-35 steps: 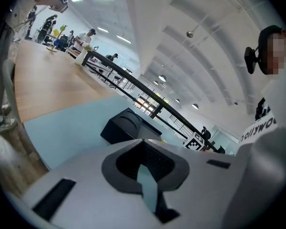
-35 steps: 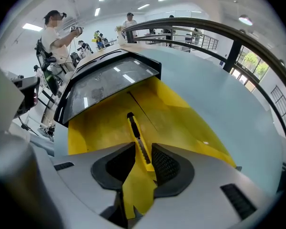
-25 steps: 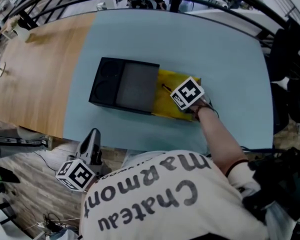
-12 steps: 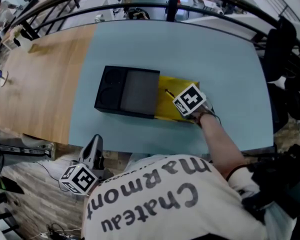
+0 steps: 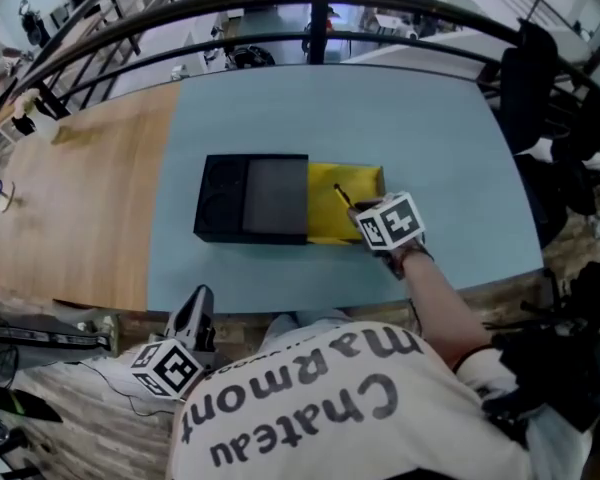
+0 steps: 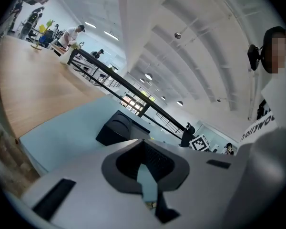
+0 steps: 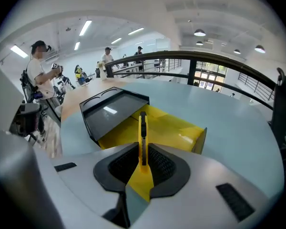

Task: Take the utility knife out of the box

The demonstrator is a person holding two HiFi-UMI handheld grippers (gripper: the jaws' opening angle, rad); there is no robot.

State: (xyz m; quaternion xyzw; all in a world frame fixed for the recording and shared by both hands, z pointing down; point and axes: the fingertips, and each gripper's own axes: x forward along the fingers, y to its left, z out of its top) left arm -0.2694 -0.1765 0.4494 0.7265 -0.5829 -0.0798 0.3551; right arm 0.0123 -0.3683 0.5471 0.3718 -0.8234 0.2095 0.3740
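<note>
The box lies in the middle of the pale blue table [image 5: 450, 148]: a black sleeve [image 5: 252, 211] [image 7: 109, 109] [image 6: 115, 128] with its yellow inner tray [image 5: 325, 226] [image 7: 178, 128] slid out to the right. My right gripper [image 5: 355, 211] [image 7: 143, 163] is shut on the yellow utility knife [image 5: 342, 197] [image 7: 142, 135]. It holds the knife by its rear end, above the tray, with the black slider pointing away. My left gripper [image 5: 196, 306] [image 6: 144, 149] hangs off the table's near edge, jaws together and empty.
A bare wooden tabletop [image 5: 75, 198] lies left of the blue mat. A black railing [image 5: 310, 8] runs behind the table, and chairs [image 5: 525, 78] stand at the right. People stand far off at the left [image 7: 38, 73].
My right gripper has risen with the knife, lifting it up out of the yellow tray and drawing it a little to the right. The left gripper stays by the near edge.
</note>
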